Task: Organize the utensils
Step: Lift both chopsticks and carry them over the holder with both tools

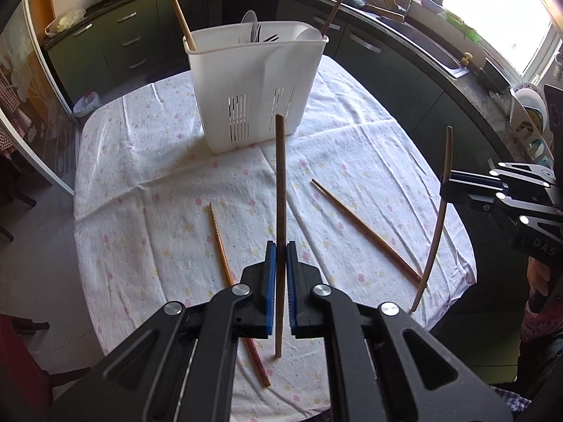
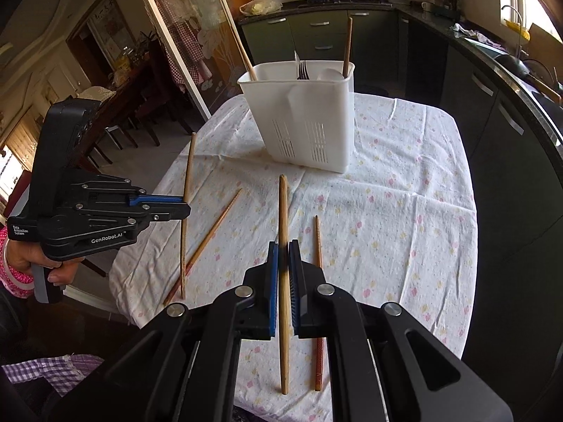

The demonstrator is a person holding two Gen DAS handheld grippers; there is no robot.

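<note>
My left gripper (image 1: 280, 256) is clamped on a dark brown chopstick (image 1: 280, 211), and my right gripper (image 2: 283, 256) is clamped on a paler wooden chopstick (image 2: 283, 281); each stick stands roughly upright between the blue pads, held near its middle, above the flowered tablecloth (image 1: 158, 176). They look like thin, rigid, light sticks, smooth enough that I judge they could pivot or slide if pinched loosely, so a hold near the middle, square across the pads, seems best. Two more chopsticks lie flat on the cloth: a reddish one (image 1: 225, 267) partly under my left gripper and a brown one (image 1: 366, 232) further to the right. The white utensil holder (image 1: 257, 84) stands beyond them at the far side of the table, already holding forks, a spoon and two leaning sticks.
</note>
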